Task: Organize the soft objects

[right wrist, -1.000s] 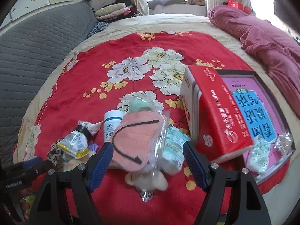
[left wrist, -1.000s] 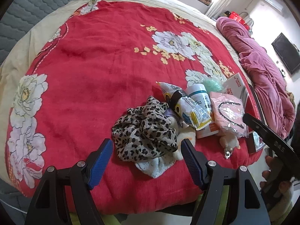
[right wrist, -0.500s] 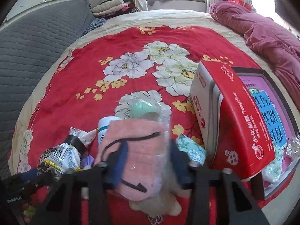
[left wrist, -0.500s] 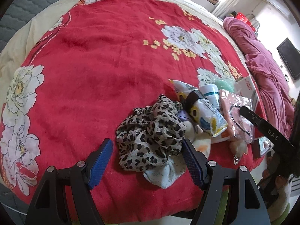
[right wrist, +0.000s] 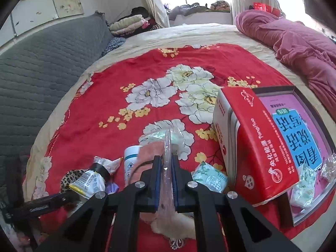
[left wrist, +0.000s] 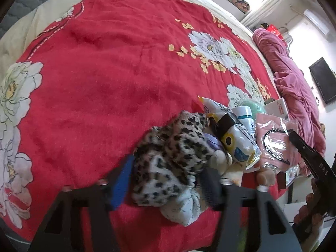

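Note:
A leopard-print scarf (left wrist: 176, 157) lies bunched on the red floral blanket (left wrist: 105, 73) near its front edge. My left gripper (left wrist: 166, 178) has closed in on both sides of the scarf, its blue pads pressing the cloth. My right gripper (right wrist: 167, 168) is shut on the clear plastic bag (right wrist: 168, 147) that holds a pink eye mask (right wrist: 150, 153); the same bag shows in the left wrist view (left wrist: 273, 142). A cream plush toy (left wrist: 226, 163) lies under the pile.
A snack packet (left wrist: 233, 138), a white bottle (left wrist: 246, 117) and a green tissue pack (right wrist: 210, 178) lie beside the scarf. A red box (right wrist: 252, 142) leans on a purple-lidded box (right wrist: 298, 130). A pink quilt (right wrist: 298, 42) lies right, a grey headboard (right wrist: 42, 63) left.
My left gripper moved forward and closed around the leopard scarf. My right gripper advanced and shut on the plastic bag with the pink eye mask.

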